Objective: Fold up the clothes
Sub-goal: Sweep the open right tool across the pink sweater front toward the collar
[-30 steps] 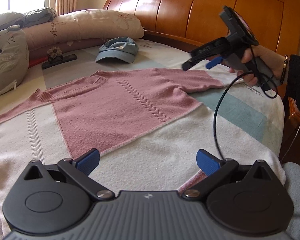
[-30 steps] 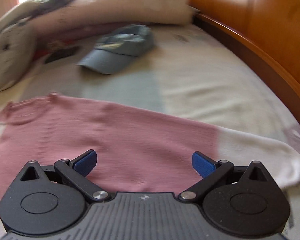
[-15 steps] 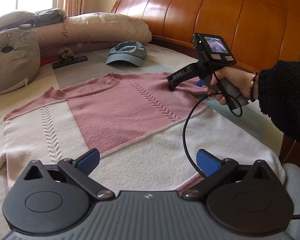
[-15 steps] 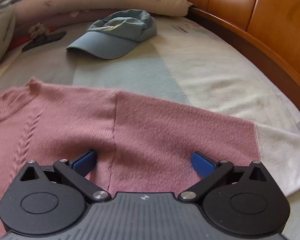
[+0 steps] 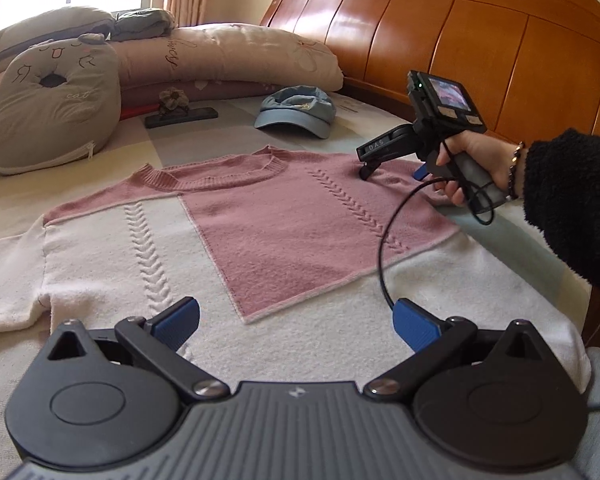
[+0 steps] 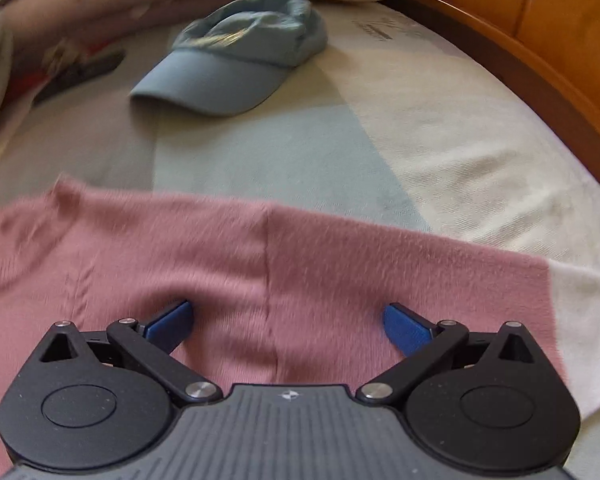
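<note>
A pink and white knit sweater (image 5: 284,232) lies flat, front up, on the bed, collar toward the pillows. My left gripper (image 5: 296,322) is open and empty, low over the sweater's white hem. My right gripper (image 6: 286,322) is open, its blue pads (image 6: 172,320) down on the pink shoulder seam (image 6: 270,256) where the sleeve joins. In the left wrist view the right gripper (image 5: 392,160) rests at the sweater's right shoulder, held by a hand in a black sleeve. The sleeve's white cuff (image 6: 580,312) lies to the right.
A blue cap (image 5: 296,110) lies past the collar; it also shows in the right wrist view (image 6: 236,56). Pillows (image 5: 220,60) and a cat cushion (image 5: 52,100) lie at the back left. The wooden headboard (image 5: 480,48) runs along the right. A black cable (image 5: 384,248) crosses the sweater.
My right gripper has come down from the air onto the sweater's right shoulder and moved left toward the seam. My left gripper has drawn back slightly and turned left.
</note>
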The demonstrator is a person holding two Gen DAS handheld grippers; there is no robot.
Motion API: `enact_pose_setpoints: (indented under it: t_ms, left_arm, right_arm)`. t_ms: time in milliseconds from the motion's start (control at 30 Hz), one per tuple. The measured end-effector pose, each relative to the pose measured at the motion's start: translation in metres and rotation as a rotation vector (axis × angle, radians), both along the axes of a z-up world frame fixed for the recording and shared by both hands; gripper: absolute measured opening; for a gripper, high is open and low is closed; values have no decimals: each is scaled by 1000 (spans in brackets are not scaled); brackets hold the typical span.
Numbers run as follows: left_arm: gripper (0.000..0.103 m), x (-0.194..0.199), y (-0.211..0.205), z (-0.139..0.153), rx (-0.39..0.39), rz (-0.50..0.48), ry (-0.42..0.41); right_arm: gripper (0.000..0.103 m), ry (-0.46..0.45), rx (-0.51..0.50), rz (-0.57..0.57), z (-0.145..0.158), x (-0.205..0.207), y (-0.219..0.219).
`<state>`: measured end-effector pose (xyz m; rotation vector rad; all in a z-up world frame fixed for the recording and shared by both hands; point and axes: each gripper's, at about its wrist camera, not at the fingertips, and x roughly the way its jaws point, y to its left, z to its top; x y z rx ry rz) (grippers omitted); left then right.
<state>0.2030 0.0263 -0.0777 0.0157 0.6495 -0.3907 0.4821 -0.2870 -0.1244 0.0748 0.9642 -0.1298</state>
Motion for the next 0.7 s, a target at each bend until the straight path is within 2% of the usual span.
enact_pose_setpoints:
  t_ms: [100,233,400,567,700]
  left_arm:
    - [102,2,0,4,-5,1,-20]
    - [102,1,1,7,0,8,-35]
    - [102,-6,9,9,8,18,-44]
    - [102,-10,19,9,19,43,-40]
    - [102,-8,29,4,12,65,-24]
  right_arm:
    - [103,-34,-16,0,-3,16,-1]
    - [103,-18,-16,16,1,25,0]
    - [103,10,82,54,26,13,14]
    - [103,79,193,200,31,2,58]
    - [103,112,110,224,11,10,91]
